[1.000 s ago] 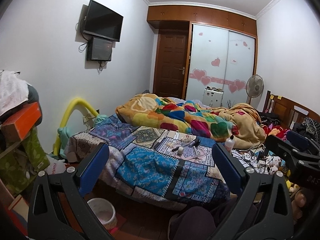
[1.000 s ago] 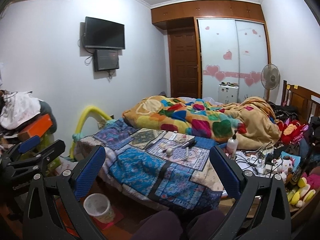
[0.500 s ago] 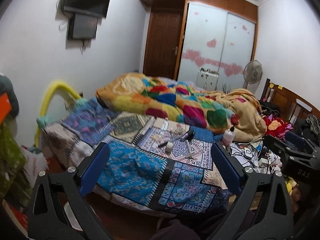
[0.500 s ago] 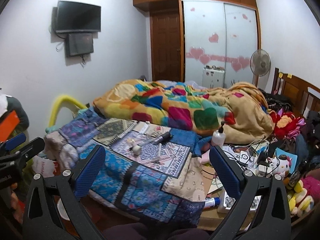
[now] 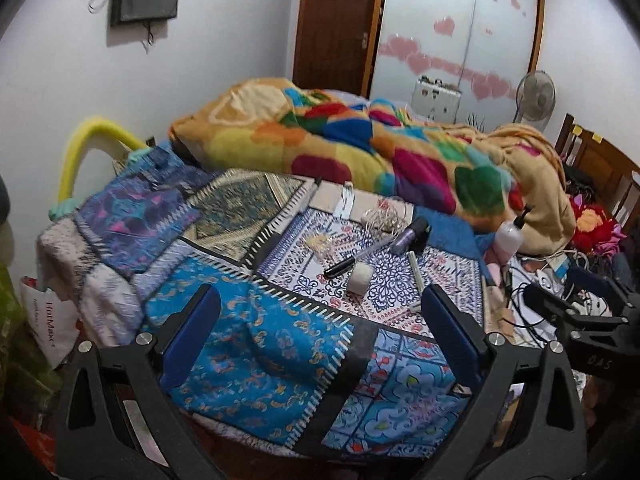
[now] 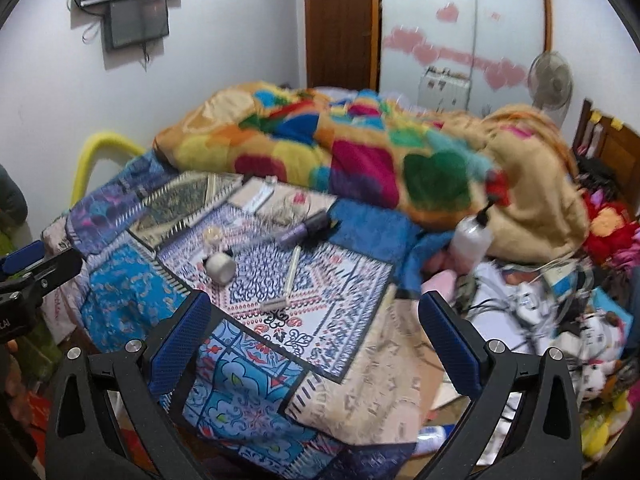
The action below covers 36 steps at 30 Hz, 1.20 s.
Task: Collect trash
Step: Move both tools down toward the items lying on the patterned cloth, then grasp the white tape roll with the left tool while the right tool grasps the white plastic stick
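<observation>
Small items lie on the patterned bedspread (image 5: 256, 344): a white tape roll (image 5: 359, 279) (image 6: 220, 267), a black pen (image 5: 344, 266), a purple tube (image 5: 410, 235) (image 6: 305, 229), a white razor (image 6: 287, 280) and a crumpled clear wrapper (image 5: 320, 245). My left gripper (image 5: 320, 332) is open and empty, hovering over the bed's near edge. My right gripper (image 6: 316, 332) is open and empty, to the right of the left one, also above the near edge.
A multicoloured quilt (image 5: 360, 148) is heaped across the bed behind the items. A white pump bottle (image 6: 470, 240) stands at the bed's right. Cables and toys (image 6: 560, 304) clutter the right side. A white bag (image 5: 52, 320) sits low left.
Both grippers have moved forward and tilted down toward the bed; the items on the bedspread now look nearer and larger. The white bin on the floor has dropped out of view.
</observation>
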Motion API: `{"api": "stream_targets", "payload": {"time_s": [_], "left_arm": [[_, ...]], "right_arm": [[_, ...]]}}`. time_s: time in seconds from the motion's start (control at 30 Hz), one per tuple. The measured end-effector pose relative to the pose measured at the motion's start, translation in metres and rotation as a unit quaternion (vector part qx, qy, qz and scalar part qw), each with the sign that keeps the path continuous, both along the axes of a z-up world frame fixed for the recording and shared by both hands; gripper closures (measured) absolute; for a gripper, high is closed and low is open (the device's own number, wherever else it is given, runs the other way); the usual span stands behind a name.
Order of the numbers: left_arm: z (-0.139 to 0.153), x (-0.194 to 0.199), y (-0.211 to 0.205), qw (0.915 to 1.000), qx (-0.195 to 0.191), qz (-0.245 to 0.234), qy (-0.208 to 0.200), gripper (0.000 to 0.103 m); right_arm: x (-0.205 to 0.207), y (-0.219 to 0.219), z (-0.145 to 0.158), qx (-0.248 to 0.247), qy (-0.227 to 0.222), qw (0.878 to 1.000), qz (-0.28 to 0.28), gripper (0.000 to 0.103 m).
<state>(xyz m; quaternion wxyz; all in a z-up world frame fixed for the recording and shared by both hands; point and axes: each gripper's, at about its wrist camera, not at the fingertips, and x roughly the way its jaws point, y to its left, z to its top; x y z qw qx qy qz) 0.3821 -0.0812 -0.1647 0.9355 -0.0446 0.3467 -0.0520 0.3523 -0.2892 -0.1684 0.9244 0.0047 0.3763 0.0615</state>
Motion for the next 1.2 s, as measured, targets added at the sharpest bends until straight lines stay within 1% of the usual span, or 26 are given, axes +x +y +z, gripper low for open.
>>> {"api": "stream_targets", "payload": {"time_s": [0.03,0.07,0.13,0.17,0.2,0.27,0.37,0.43,0.47,0.5,0.6,0.63,0.77,0.83,0.93,1.0,1.03,1.07,1.1,1.2], "left_arm": [[-0.007,0.007,-0.001,1.0000,-0.001,0.001,0.004,0.002],[-0.014,0.015,-0.003,1.0000,-0.001,0.002,0.008,0.002],[-0.030,0.028,-0.006,0.9999,0.000,0.001,0.017,0.009],[-0.037,0.034,-0.008,0.9997,0.001,-0.002,0.023,0.014],[-0.044,0.040,-0.010,0.9996,0.003,-0.006,0.029,0.016],[-0.056,0.049,-0.014,0.9992,0.007,-0.013,0.037,0.018],[-0.071,0.060,-0.017,0.9985,0.000,-0.023,0.049,0.022],[-0.078,0.069,-0.019,0.9979,-0.003,-0.032,0.057,0.025],[-0.082,0.074,-0.021,0.9974,-0.003,-0.036,0.061,0.027],[-0.086,0.079,-0.022,0.9971,-0.004,-0.040,0.065,0.030],[-0.095,0.090,-0.028,0.9963,-0.003,-0.049,0.071,0.036],[-0.097,0.092,-0.029,0.9961,-0.004,-0.053,0.070,0.037],[-0.105,0.101,-0.037,0.9953,-0.009,-0.066,0.070,0.039],[-0.109,0.106,-0.041,0.9946,-0.011,-0.073,0.073,0.042],[-0.113,0.112,-0.050,0.9931,-0.015,-0.086,0.078,0.050],[-0.116,0.115,-0.054,0.9929,-0.012,-0.089,0.078,0.058],[-0.117,0.117,-0.055,0.9929,-0.011,-0.089,0.079,0.060],[-0.118,0.119,-0.056,0.9928,-0.013,-0.088,0.080,0.066],[-0.120,0.121,-0.056,0.9923,-0.017,-0.088,0.086,0.075],[-0.122,0.122,-0.057,0.9908,-0.025,-0.090,0.098,0.078]], "right_arm": [[0.008,0.000,-0.009,0.011,0.010,1.000,0.003,0.000],[0.015,0.001,-0.017,0.022,0.019,1.000,0.006,0.004],[0.027,0.001,-0.030,0.041,0.036,0.998,0.011,0.010],[0.033,0.001,-0.037,0.053,0.047,0.997,0.015,0.014],[0.040,0.001,-0.044,0.068,0.059,0.996,0.018,0.017],[0.051,0.002,-0.060,0.094,0.083,0.992,0.027,0.030],[0.063,0.011,-0.079,0.103,0.103,0.989,0.034,0.044],[0.068,0.012,-0.087,0.107,0.107,0.988,0.033,0.048],[0.069,0.013,-0.093,0.112,0.108,0.987,0.030,0.053],[0.069,0.012,-0.096,0.117,0.109,0.987,0.027,0.055],[0.070,0.009,-0.104,0.141,0.111,0.983,0.022,0.060],[0.072,0.010,-0.105,0.139,0.106,0.984,0.021,0.063],[0.079,0.011,-0.109,0.143,0.107,0.983,0.031,0.081],[0.079,0.012,-0.108,0.143,0.103,0.984,0.031,0.081],[0.078,0.011,-0.107,0.141,0.093,0.985,0.026,0.082],[0.077,0.009,-0.105,0.139,0.086,0.986,0.022,0.085],[0.077,0.008,-0.104,0.139,0.084,0.986,0.020,0.088],[0.076,0.006,-0.102,0.140,0.080,0.987,0.018,0.088],[0.075,0.005,-0.099,0.139,0.076,0.987,0.015,0.089],[0.074,0.002,-0.094,0.129,0.067,0.989,0.009,0.091]]}}
